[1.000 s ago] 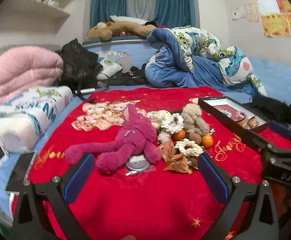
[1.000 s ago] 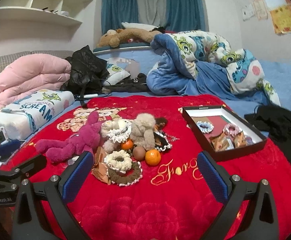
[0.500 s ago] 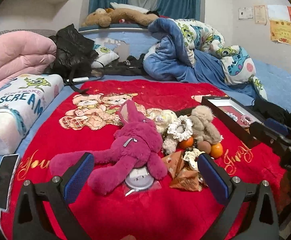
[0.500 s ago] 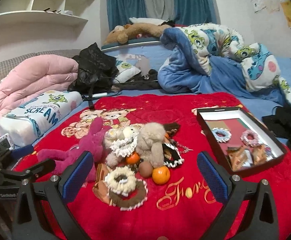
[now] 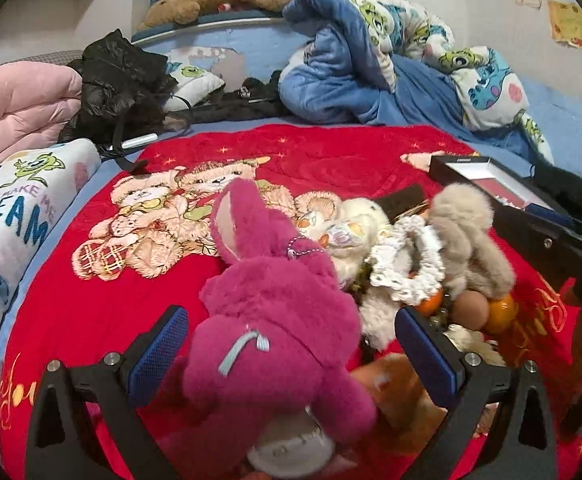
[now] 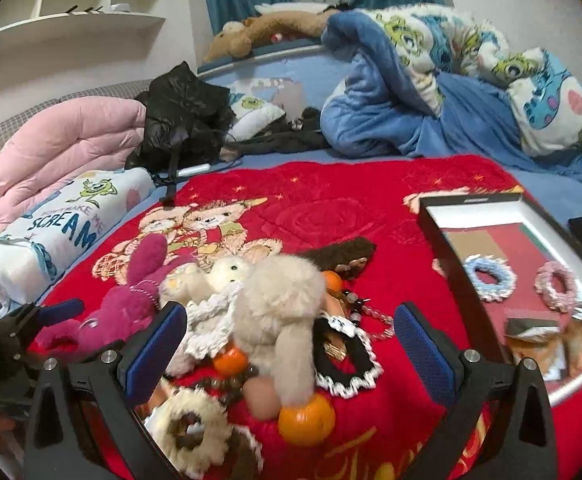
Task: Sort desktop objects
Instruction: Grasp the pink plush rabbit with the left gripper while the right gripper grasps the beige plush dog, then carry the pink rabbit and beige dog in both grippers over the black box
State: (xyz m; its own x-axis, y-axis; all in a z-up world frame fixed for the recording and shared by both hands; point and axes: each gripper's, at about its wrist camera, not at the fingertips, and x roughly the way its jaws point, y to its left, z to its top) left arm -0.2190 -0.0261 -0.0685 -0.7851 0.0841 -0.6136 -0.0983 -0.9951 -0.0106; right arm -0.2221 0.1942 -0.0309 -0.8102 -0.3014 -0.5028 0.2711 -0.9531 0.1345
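A pile of small things lies on a red blanket (image 5: 91, 312). A magenta plush rabbit (image 5: 275, 320) lies between the open jaws of my left gripper (image 5: 291, 352), not gripped. A beige plush toy (image 6: 283, 312) lies between the open jaws of my right gripper (image 6: 291, 344), not gripped. Around it lie oranges (image 6: 305, 420), an egg (image 6: 261, 398), crocheted scrunchies (image 6: 195, 432) and a black lace-edged ring (image 6: 347, 360). A black tray (image 6: 443, 232) at the right holds a blue scrunchie (image 6: 491, 278), a pink scrunchie (image 6: 557, 286) and snack packets (image 6: 547, 340).
A pink quilt (image 6: 59, 144), a printed white pillow (image 6: 71, 220) and a black bag (image 6: 183, 116) lie at the left. A blue duvet (image 6: 431, 92) is heaped at the back. A brown plush dog (image 6: 275, 26) lies on the headboard ledge. The left gripper shows at the left edge of the right wrist view (image 6: 31, 320).
Both grippers have moved forward and down towards the pile. The magenta rabbit now sits between the left jaws and the beige plush between the right jaws. Both stayed open.
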